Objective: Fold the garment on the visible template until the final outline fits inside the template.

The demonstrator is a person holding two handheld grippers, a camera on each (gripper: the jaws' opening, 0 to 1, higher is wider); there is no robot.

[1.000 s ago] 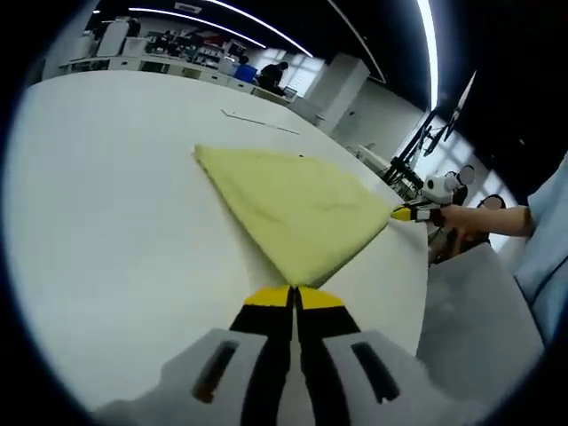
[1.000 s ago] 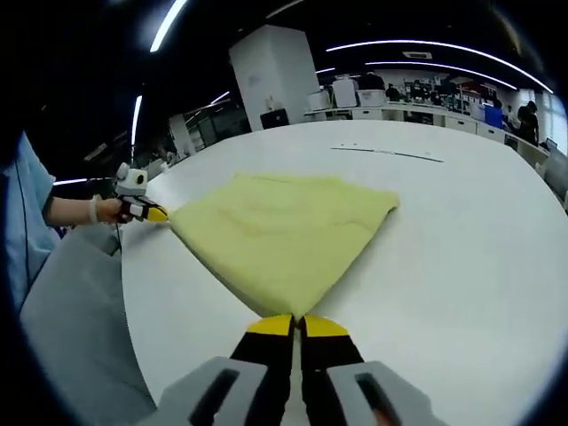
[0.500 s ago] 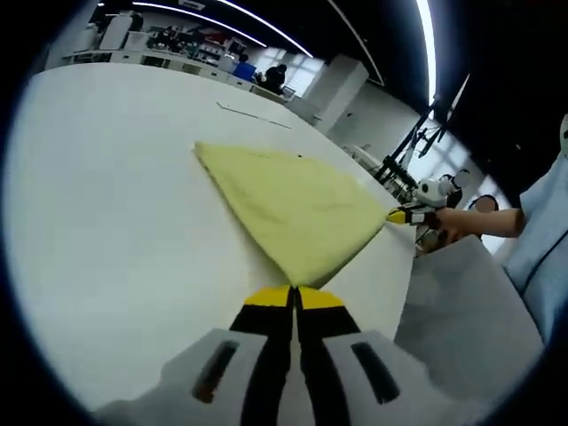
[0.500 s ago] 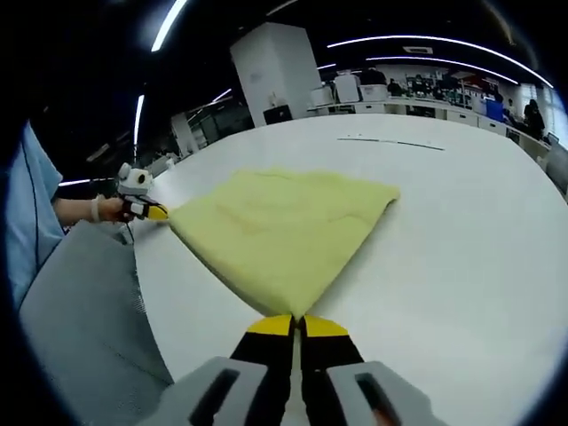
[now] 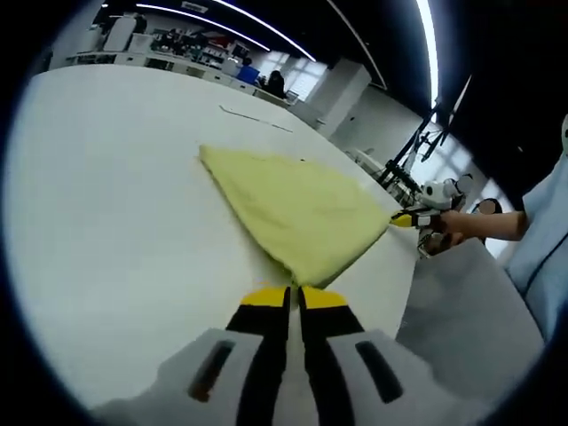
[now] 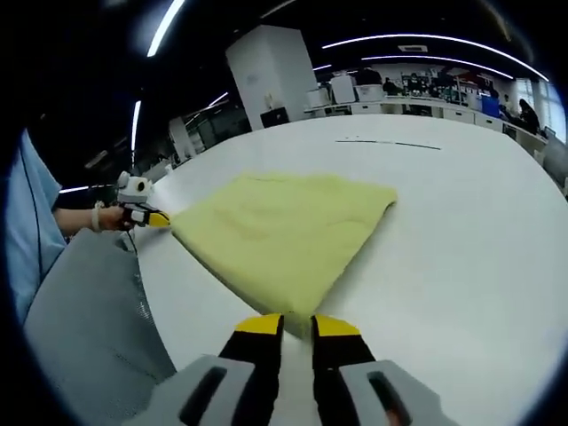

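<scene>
While both grippers stand at the near corners of the folded yellow garment (image 5: 297,213), the step in hand looks like letting go after a fold.

At the left gripper (image 5: 289,298) the jaws have a thin gap and the cloth corner lies just beyond the tips; at the right gripper (image 6: 295,327) the jaws are clearly apart, the corner sitting just above the gap. The garment lies flat near the table (image 5: 115,231) edge beside the person. To do it well, I think each tool should draw straight back and low, so that no corner is dragged. A template is hard to make out: only a thin dark line (image 6: 388,143) shows toward the far edge. Whether the outline fits, I cannot tell.
</scene>
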